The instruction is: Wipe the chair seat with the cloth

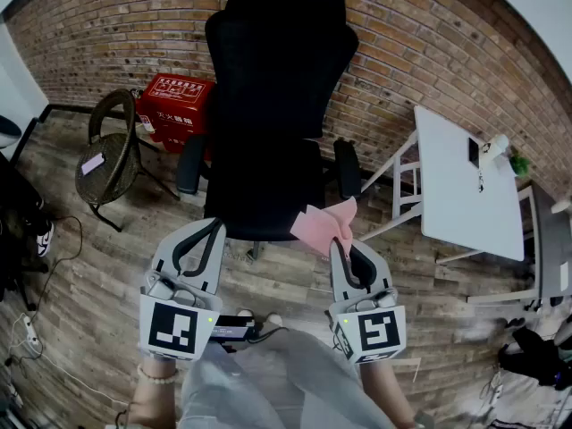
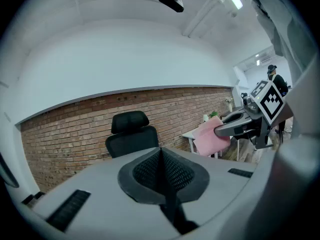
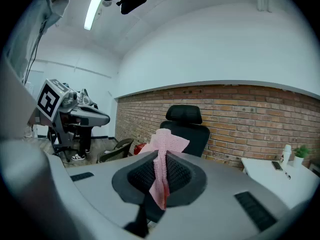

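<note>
A black office chair (image 1: 268,114) stands before a brick wall, its seat (image 1: 259,190) facing me. The right gripper (image 1: 343,245) is shut on a pink cloth (image 1: 323,226), which hangs over the seat's front right corner. In the right gripper view the pink cloth (image 3: 162,156) sticks up between the closed jaws, with the chair (image 3: 186,126) behind it. The left gripper (image 1: 211,231) hovers at the seat's front left edge, shut with nothing in it. From the left gripper view I see the chair (image 2: 131,136), the right gripper (image 2: 220,130) and the cloth (image 2: 211,140).
A white table (image 1: 465,186) stands to the right of the chair. A round wicker chair (image 1: 109,155) and a red box (image 1: 174,105) sit at the left by the wall. Cables and a power strip (image 1: 29,329) lie on the wood floor at the left.
</note>
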`<state>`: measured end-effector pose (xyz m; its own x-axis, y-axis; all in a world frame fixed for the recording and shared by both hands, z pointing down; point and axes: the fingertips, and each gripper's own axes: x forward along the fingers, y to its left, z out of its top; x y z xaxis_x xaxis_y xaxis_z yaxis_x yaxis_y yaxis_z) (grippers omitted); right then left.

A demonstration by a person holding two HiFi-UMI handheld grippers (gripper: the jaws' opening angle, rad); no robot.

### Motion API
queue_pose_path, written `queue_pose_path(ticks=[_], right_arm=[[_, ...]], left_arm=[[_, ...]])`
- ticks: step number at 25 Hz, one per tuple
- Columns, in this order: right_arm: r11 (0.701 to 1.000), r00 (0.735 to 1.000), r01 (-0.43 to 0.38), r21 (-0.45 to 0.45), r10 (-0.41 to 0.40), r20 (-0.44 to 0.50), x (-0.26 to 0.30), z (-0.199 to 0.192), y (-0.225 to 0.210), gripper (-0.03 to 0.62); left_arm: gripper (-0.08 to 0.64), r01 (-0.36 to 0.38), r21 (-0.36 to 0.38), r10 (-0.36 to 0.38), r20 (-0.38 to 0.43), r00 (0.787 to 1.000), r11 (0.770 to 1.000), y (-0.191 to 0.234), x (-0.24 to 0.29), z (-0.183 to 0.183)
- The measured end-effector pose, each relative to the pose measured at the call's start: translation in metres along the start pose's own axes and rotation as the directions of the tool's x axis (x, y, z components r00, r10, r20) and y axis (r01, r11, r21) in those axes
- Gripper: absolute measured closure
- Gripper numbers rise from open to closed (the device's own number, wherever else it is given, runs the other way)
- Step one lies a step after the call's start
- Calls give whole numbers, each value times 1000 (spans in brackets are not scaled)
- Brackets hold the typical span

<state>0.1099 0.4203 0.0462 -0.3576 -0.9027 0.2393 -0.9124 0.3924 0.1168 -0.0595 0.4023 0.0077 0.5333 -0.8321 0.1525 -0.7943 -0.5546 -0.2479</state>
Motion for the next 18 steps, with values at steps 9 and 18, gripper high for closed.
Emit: queue_pose_path(ticks=[9,18], right_arm=[[1000,1000,-5,9,5,-16,0,-7,1,537],[1000,1000,7,15,-6,-25,-6,-11,0,537]], left_arm=[[541,22,11,-22,-6,1000,1000,-7,1,-5],[541,47,25,-47,2,999,999,-15,3,-2]])
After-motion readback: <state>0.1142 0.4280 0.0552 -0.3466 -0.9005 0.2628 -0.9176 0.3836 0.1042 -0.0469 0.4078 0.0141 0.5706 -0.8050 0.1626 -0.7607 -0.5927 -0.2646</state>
